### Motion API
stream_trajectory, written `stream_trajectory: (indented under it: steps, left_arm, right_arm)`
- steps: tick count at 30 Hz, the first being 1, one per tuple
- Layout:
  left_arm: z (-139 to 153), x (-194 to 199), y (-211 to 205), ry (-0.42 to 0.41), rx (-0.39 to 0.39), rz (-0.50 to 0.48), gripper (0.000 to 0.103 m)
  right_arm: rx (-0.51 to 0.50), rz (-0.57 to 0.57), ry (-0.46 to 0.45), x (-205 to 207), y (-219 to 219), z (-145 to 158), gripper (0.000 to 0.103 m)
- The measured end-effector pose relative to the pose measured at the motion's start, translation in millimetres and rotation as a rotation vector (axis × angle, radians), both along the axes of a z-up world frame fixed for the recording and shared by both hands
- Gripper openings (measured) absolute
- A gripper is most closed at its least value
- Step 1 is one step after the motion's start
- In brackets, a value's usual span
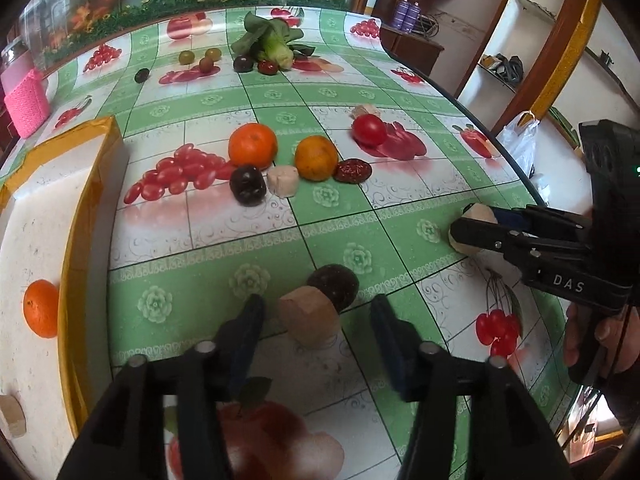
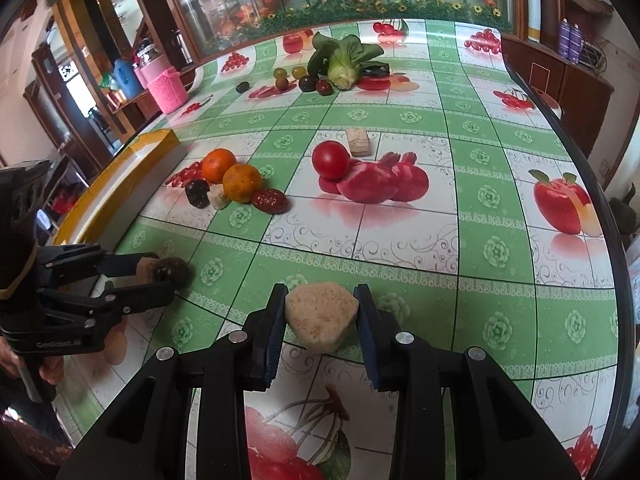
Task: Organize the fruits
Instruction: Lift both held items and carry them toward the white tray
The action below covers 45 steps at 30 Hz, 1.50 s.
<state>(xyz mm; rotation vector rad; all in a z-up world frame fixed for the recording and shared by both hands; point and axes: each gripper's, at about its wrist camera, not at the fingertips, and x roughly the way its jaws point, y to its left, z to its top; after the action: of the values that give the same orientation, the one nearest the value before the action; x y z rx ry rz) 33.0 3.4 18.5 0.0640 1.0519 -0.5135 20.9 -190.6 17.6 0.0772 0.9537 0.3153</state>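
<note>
My left gripper (image 1: 318, 320) stands open around a tan block (image 1: 308, 322), with gaps on both sides. A dark plum (image 1: 334, 286) lies just behind the block and touches it. My right gripper (image 2: 320, 306) is shut on a second tan, spongy block (image 2: 321, 318) low over the fruit-print tablecloth. It also shows at the right of the left wrist view, as the right gripper (image 1: 474, 220). Mid-table lie two oranges (image 1: 253, 146) (image 1: 316, 158), another dark plum (image 1: 248, 185), a pale block (image 1: 283, 180), a red date (image 1: 353, 171) and a tomato (image 1: 369, 129).
A white box with a yellow-taped rim (image 1: 80, 200) stands at the left and holds an orange (image 1: 40, 314) and a block (image 1: 12, 416). Bok choy (image 1: 272, 42) and several small fruits lie at the far end. A pink knitted cup (image 1: 26, 106) stands at the far left. The table edge (image 1: 500, 148) curves along the right.
</note>
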Motion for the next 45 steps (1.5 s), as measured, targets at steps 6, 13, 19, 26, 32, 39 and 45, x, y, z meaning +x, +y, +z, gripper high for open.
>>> stream_trajectory:
  steps: [6,13,19,26,32,39,45]
  left_arm:
    - [0.6,-9.1,-4.6,-0.055,0.037,-0.022,0.062]
    - [-0.6,-13.0,-5.0,-0.072,0.08,-0.084,0.033]
    - [3.1,-23.3,6.7,-0.032,0.026,-0.048,0.033]
    - [4.8,-41.0,10.0,-0.012,-0.028,-0.022,0.033]
    - [9.6,-48.6,15.8,-0.008,-0.085,0.002,0.033]
    - [17.4,-59.5,22.4,-0.035,-0.097,0.016,0.033]
    - [28.8,-68.2,34.3,-0.072,-0.117,0.037,0.033]
  right_arm:
    - [-0.016,-0.007,-0.002,-2.0,-1.5,-3.4,0.034]
    - [-0.042,-0.01,-0.006,-2.5,0.0,-6.1,0.034]
    - [-0.041,-0.015,-0.015,-8.1,-2.2,-5.2,0.033]
    - [-0.047,-0.027,-0.037,-19.7,-2.2,2.2,0.033]
    - [-0.055,0.002,-0.052,-33.6,11.0,10.8,0.033]
    - [-0.061,0.033,-0.038,-47.6,28.6,9.9,0.033]
    - [-0.067,0.057,-0.046,-51.5,42.8,18.0,0.033]
